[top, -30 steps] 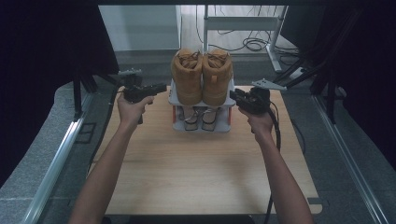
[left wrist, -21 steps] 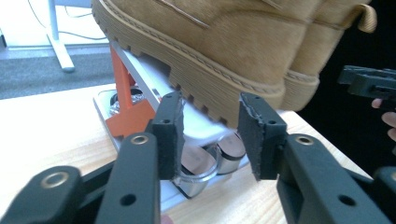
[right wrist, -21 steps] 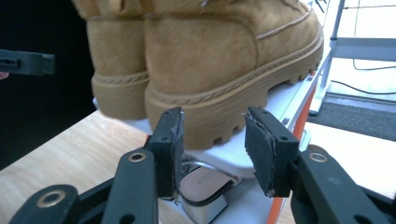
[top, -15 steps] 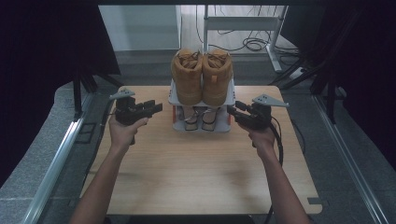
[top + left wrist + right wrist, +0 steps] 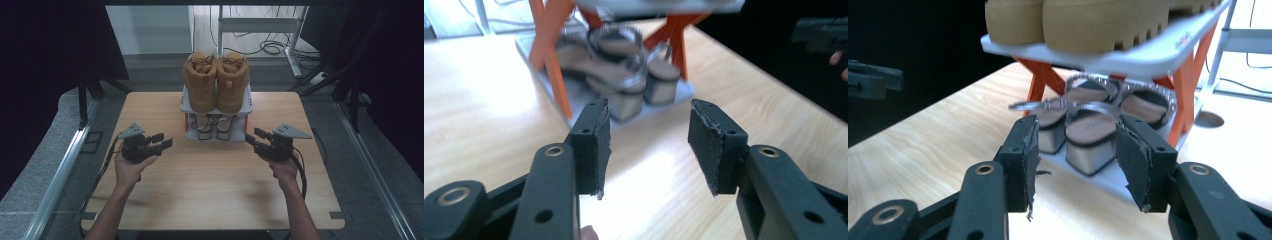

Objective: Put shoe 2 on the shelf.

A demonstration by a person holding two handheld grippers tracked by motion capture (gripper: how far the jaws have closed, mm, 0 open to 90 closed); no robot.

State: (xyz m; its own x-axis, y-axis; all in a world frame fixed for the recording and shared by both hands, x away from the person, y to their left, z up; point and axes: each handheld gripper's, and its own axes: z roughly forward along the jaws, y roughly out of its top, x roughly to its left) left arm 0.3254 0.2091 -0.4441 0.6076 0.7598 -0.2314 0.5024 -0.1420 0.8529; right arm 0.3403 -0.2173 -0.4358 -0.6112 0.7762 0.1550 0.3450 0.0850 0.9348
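Tan boots sit on the top shelf of a small orange-legged rack at the far middle of the tabletop, strappy sandals on its lower shelf. Left of the rack, my left gripper has just been opening its jaws; they are spread, nothing between them. Right of the rack, my right gripper likewise. Both aim at the sandals. I judge I should come in low under the top shelf, each taking one sandal by its heel.
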